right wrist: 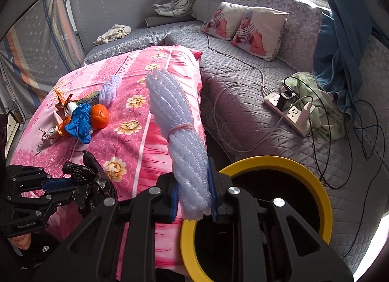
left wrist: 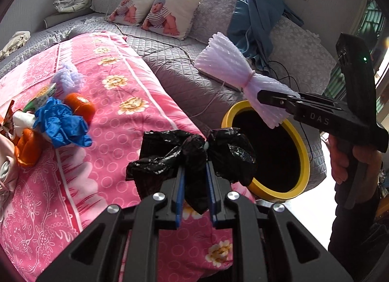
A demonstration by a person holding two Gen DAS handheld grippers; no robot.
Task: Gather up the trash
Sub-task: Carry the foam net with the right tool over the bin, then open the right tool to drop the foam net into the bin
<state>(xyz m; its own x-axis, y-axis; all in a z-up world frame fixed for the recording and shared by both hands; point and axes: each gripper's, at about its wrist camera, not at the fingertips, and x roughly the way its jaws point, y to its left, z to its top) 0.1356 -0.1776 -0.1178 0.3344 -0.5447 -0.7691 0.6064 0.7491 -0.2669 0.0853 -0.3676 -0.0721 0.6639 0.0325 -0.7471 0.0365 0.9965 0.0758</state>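
Observation:
My left gripper (left wrist: 195, 167) is shut on a crumpled black plastic bag (left wrist: 192, 158), held above the pink quilt's edge beside the yellow-rimmed bin (left wrist: 305, 160). It also shows in the right wrist view (right wrist: 80, 182). My right gripper (right wrist: 194, 184) is shut on a white foam net sleeve (right wrist: 175, 121), held over the bin's rim (right wrist: 325, 199); it also shows in the left wrist view (left wrist: 261, 97), with the sleeve (left wrist: 228, 63) above the bin. More trash lies on the quilt: blue crumpled plastic (left wrist: 60, 121), orange peels (left wrist: 80, 105), another foam net (right wrist: 109, 89).
The pink flowered quilt (left wrist: 116, 136) lies on a grey quilted bed (right wrist: 243, 111). A power strip (right wrist: 289, 111) with chargers and cables lies on the bed right of the bin. Two baby-print pillows (right wrist: 245, 29) and a plush tiger (right wrist: 175, 2) sit at the back.

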